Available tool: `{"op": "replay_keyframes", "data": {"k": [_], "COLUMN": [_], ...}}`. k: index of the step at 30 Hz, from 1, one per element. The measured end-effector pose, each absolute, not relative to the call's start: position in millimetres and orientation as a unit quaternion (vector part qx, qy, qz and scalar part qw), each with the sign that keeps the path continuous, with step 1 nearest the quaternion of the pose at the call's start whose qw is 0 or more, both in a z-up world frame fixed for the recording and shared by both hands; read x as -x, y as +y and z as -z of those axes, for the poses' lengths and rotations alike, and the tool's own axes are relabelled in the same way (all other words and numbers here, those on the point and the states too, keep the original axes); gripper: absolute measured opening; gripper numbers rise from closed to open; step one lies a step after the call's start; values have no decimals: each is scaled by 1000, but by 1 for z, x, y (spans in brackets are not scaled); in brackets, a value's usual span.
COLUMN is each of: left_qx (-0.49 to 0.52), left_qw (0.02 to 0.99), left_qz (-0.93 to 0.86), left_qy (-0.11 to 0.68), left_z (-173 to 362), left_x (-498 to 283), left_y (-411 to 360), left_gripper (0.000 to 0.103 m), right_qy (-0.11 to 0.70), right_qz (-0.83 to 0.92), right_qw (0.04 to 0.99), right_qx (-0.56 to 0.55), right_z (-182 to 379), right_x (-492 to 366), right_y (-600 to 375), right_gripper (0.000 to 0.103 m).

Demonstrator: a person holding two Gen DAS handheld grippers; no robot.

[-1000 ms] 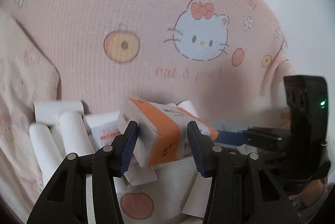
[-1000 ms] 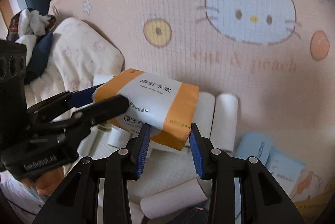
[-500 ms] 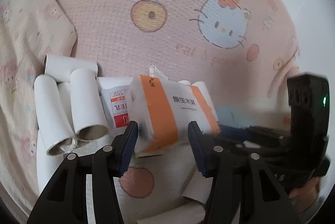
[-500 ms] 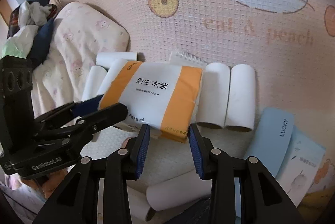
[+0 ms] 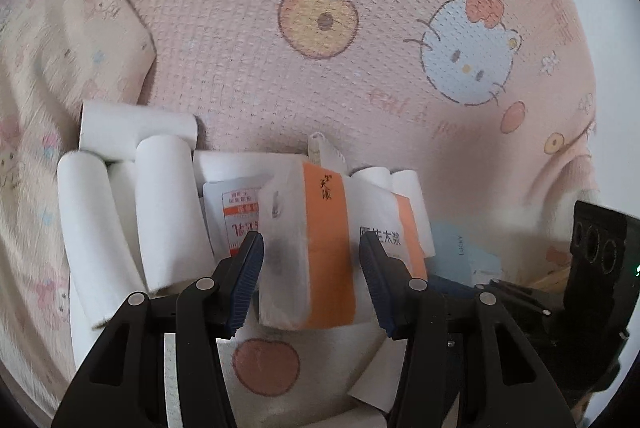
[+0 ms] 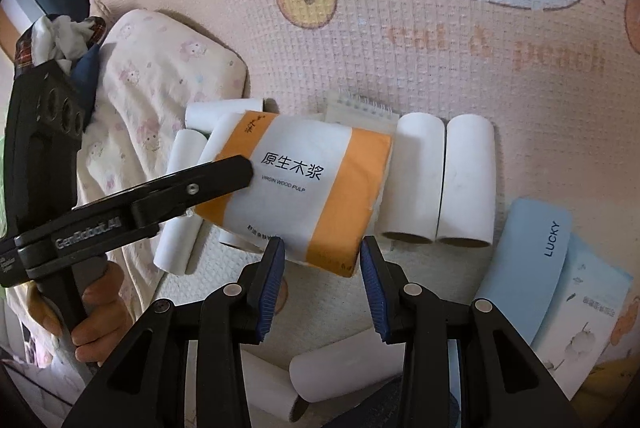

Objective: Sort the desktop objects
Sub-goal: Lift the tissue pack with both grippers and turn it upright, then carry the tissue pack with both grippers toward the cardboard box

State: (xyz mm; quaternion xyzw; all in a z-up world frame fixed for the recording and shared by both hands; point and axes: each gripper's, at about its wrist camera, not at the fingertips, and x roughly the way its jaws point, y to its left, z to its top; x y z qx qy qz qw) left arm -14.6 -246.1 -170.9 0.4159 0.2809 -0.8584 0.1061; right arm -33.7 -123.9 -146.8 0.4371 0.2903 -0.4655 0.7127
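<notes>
While the left gripper [image 5: 311, 270] fingers [image 5: 246, 276] grasp one end of the tissue pack [image 6: 304, 183], tilted over paper rolls [image 6: 440, 179] near the blanket's [image 6: 400, 27] pillow-side edge, it may slip; whether the right gripper [image 6: 322, 268] pinches its corner, I cannot tell.

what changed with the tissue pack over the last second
The tissue pack came down from a tilted, lifted pose to lie nearly flat among the paper rolls. The left gripper went down with it, fingers on both sides of it; whether they press is unclear. The right gripper kept its narrow gap at the pack's near edge. The rolls and blue packets stayed put.
</notes>
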Motion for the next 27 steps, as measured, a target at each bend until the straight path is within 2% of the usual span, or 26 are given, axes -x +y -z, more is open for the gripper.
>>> {"op": "replay_keyframes", "data": {"k": [5, 15, 22, 24, 27], "left_qx": [-413, -408, -403, -401, -400], "left_qw": [101, 91, 99, 101, 103], "left_qz": [868, 867, 879, 882, 884], "left_qy": [257, 272, 236, 227, 218], "left_z": [174, 180, 180, 180, 180], "left_x": [9, 2, 1, 0, 0], "left_y": [-240, -242, -229, -226, -222], "left_gripper": [47, 48, 49, 49, 49], "right_qy": [289, 262, 251, 251, 229], "right_qz": [459, 462, 447, 443, 426], "right_qw": [714, 702, 702, 702, 701], "right_qx": [-443, -474, -495, -499, -524], "right_z": [147, 151, 162, 164, 169], "right_x": [34, 45, 44, 44, 48], "right_y": [-126, -144, -150, -152, -155], "right_gripper": [35, 35, 36, 37, 48]}}
